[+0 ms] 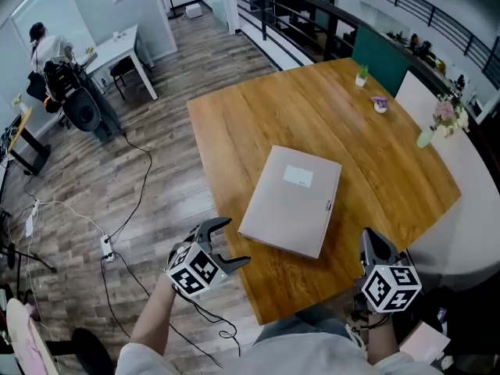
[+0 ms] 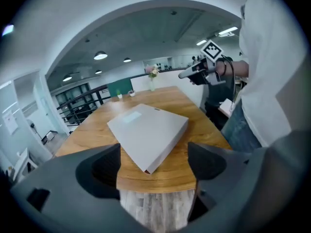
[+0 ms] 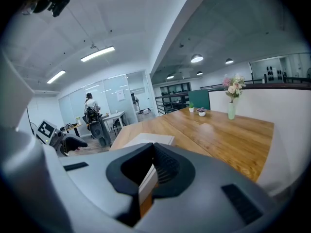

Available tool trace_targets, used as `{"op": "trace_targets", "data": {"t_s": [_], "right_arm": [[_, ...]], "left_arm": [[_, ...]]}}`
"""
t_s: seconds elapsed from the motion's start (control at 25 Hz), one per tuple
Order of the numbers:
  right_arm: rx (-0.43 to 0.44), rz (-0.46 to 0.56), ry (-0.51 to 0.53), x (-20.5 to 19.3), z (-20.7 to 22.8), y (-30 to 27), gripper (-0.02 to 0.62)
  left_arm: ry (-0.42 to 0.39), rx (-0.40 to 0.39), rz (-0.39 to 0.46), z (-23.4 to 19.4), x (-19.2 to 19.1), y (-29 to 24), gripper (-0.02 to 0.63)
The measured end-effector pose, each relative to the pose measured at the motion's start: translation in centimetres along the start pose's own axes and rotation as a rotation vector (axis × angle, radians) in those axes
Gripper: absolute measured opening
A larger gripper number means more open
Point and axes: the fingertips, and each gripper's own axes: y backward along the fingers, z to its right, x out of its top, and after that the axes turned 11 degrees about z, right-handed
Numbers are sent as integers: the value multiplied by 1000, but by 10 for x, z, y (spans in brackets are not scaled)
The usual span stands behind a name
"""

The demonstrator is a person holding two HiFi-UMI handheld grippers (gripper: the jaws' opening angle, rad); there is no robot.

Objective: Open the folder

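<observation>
grey folder point(image 1: 293, 200) lies closed on the wooden desk point(image 1: 258, 116), left gripper point(image 1: 237, 241) spread wide and empty near its corner, right gripper point(image 1: 369, 237) pinched together beside it.

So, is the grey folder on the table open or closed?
Closed. The folder lies flat on the table, its cover down on the body with edges aligned; no pages show.

Matt, smooth folder point(image 1: 293, 201); wooden table point(image 1: 258, 123), smooth, faintly glossy.
</observation>
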Motion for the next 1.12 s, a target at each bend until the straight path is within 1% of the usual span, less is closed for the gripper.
{"op": "trace_targets", "data": {"t_s": [0.12, 0.2, 0.4, 0.48, 0.56, 0.72, 0.92, 1.0, 1.12], "right_arm": [[-25, -18, -23, -10, 8, 5, 2], [-38, -31, -35, -18, 13, 6, 2], [-56, -68, -58, -40, 21, 3, 2], [-62, -84, -63, -48, 23, 3, 2], [-68, -97, -66, -53, 27, 3, 2], [-83, -115, -70, -59, 34, 4, 2], [-90, -127, -73, -63, 40, 1, 2], [-88, -134, -73, -64, 41, 0, 2], [-83, -142, -76, -67, 42, -2, 2]], "left_arm": [[-110, -98, -105, 2, -10, -16, 427], [-171, -151, -155, 3, -15, -28, 416], [-294, -250, -222, 8, -27, -57, 410], [-333, -274, -240, 9, -32, -67, 410], [-374, -281, -246, 9, -35, -77, 409], [-418, -288, -231, 13, -35, -94, 407], [-467, -311, -246, 15, -38, -110, 404], [-468, -320, -252, 15, -39, -114, 388], [-462, -340, -272, 14, -42, -116, 337]]}}
